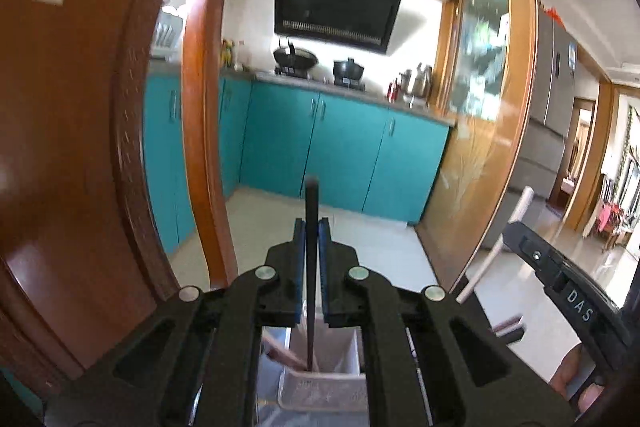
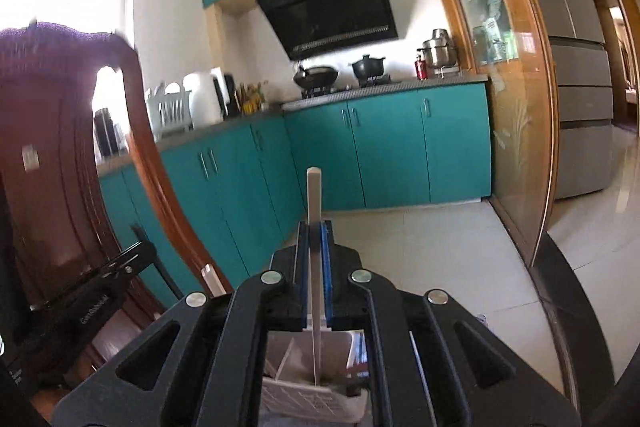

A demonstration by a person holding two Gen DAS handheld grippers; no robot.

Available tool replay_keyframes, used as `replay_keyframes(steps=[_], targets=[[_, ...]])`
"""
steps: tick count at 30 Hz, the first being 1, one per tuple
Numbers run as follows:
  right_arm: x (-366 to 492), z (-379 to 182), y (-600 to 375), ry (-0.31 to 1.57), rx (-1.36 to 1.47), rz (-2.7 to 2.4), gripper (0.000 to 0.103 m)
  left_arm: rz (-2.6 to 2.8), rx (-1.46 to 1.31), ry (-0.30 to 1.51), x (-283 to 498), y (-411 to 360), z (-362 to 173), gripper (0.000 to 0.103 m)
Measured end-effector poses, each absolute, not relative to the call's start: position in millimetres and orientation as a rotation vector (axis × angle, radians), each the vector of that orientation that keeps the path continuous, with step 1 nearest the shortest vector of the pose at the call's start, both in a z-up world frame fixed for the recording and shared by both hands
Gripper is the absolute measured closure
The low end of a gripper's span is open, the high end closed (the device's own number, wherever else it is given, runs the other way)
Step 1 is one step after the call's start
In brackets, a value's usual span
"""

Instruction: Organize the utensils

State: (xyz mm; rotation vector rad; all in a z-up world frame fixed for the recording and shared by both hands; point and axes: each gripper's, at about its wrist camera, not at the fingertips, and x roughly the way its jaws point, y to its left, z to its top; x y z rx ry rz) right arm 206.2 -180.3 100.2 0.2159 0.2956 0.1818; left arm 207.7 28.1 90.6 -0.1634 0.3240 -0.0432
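A: How do the jaws stand?

B: Both pairs are clamped. The left gripper [image 1: 311, 247] pinches a dark chopstick [image 1: 311, 211]; the right gripper [image 2: 314, 251] pinches a pale chopstick [image 2: 314, 199]. Each stick runs upright between the blue pads.

A: Why grip partway along the shaft?

B: Probably so the lower tip hangs free. Each tip reaches down to a white slotted utensil holder [image 1: 320, 387], seen below the fingers in both wrist views, where it can be steered into a compartment.

A: Which compartment?

B: That cannot be told; the gripper bodies hide most of the holder. A brown utensil [image 1: 286, 357] leans inside it.

A: And beyond?

B: Teal kitchen cabinets [image 2: 384, 143], well apart.
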Motion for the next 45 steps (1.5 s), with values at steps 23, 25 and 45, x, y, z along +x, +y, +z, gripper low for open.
replay_keyframes(steps=[23,25,45], targets=[[29.6,22.1,-198.6,0.238,0.124,0.170,0.003,-0.034,0.089,0.225,49.2,13.6,30.9,0.018],[10.0,14.9,-198.8,0.223,0.121,0.150,0.003,-0.030,0.104,0.219,36.6,12.5,23.9,0.014],[-30.6,-1.8,-172.2,0.177,-0.012,0.086,0.003,-0.052,0.149,0.176,-13.0,14.8,-1.9,0.004]])
